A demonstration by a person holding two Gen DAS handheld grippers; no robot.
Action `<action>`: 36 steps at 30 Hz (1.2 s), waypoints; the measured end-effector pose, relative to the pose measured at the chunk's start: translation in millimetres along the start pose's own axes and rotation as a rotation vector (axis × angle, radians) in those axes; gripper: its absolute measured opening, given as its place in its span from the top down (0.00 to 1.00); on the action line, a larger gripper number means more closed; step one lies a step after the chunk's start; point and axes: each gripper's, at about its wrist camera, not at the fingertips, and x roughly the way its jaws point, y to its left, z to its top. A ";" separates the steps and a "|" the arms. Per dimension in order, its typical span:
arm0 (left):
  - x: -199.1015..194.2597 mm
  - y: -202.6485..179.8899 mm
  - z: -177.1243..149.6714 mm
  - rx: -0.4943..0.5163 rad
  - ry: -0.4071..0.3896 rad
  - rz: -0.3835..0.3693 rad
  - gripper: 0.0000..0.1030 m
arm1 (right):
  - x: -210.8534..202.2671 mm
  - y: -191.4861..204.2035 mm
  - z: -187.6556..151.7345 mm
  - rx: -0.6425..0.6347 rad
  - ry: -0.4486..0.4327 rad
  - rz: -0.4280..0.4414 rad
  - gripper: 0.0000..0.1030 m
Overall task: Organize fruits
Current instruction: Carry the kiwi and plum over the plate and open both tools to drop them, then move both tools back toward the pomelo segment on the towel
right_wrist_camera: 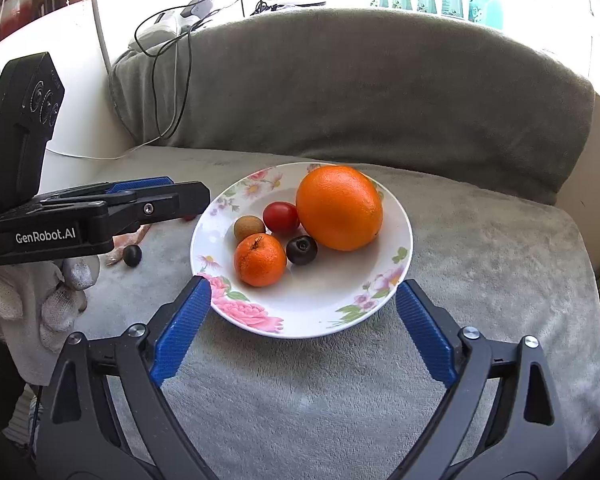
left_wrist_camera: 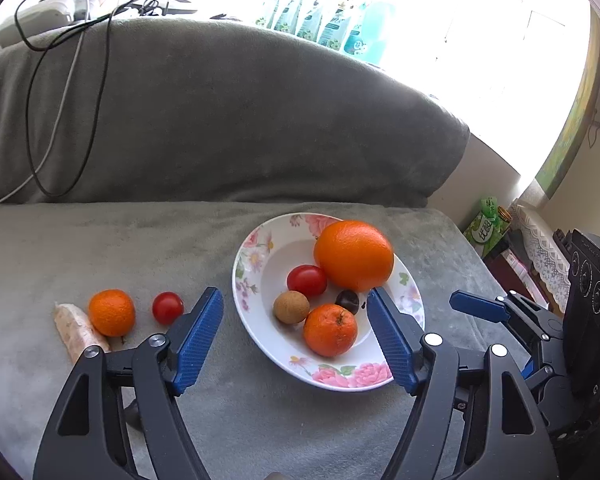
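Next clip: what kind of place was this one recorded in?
Most likely a living room at home. The floral plate of fruit sits on a grey plush-covered sofa, with a bright window behind it and a row of refill pouches along the sill.

A floral plate (right_wrist_camera: pixel 396 216) sits mid-cushion on a grey sofa seat (right_wrist_camera: pixel 340 400), crowded with a large orange (right_wrist_camera: pixel 339 207), mandarin (right_wrist_camera: pixel 260 260), cherry tomato (right_wrist_camera: pixel 281 217), longan (right_wrist_camera: pixel 249 227) and dark cherry (right_wrist_camera: pixel 301 249); its near-right part is bare. Left of the plate lie a loose tomato (left_wrist_camera: pixel 167 307), mandarin (left_wrist_camera: pixel 111 312) and wrapped snack (left_wrist_camera: pixel 76 330). Open cushion stretches in front. The backrest (right_wrist_camera: pixel 380 88) walls the far side.
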 end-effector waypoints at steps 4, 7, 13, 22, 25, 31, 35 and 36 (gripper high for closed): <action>-5.3 0.0 -0.4 0.002 -0.007 0.009 0.23 | 1.7 2.4 0.7 -0.005 0.010 -0.005 0.04; -9.8 -1.7 -1.1 0.012 -0.016 0.017 0.23 | 2.3 3.4 0.9 -0.002 0.017 -0.004 0.04; -21.2 -1.2 -2.0 0.024 -0.043 0.033 0.23 | -0.5 5.4 3.5 0.013 0.014 0.004 0.04; -43.2 0.2 -6.9 0.037 -0.081 0.059 0.23 | -6.2 16.2 9.9 0.014 0.003 0.018 0.04; -51.3 4.4 -9.2 0.026 -0.094 0.071 0.23 | -8.0 22.2 11.4 0.008 -0.001 0.023 0.04; -71.9 19.5 -15.1 -0.001 -0.128 0.101 0.23 | -10.5 34.2 17.4 -0.003 -0.010 0.042 0.04; -85.4 31.9 -19.6 -0.021 -0.145 0.128 0.23 | -10.5 42.1 20.1 -0.007 -0.012 0.060 0.04; -88.7 34.9 -20.5 -0.027 -0.149 0.135 0.23 | -10.4 44.6 20.8 -0.011 -0.013 0.063 0.04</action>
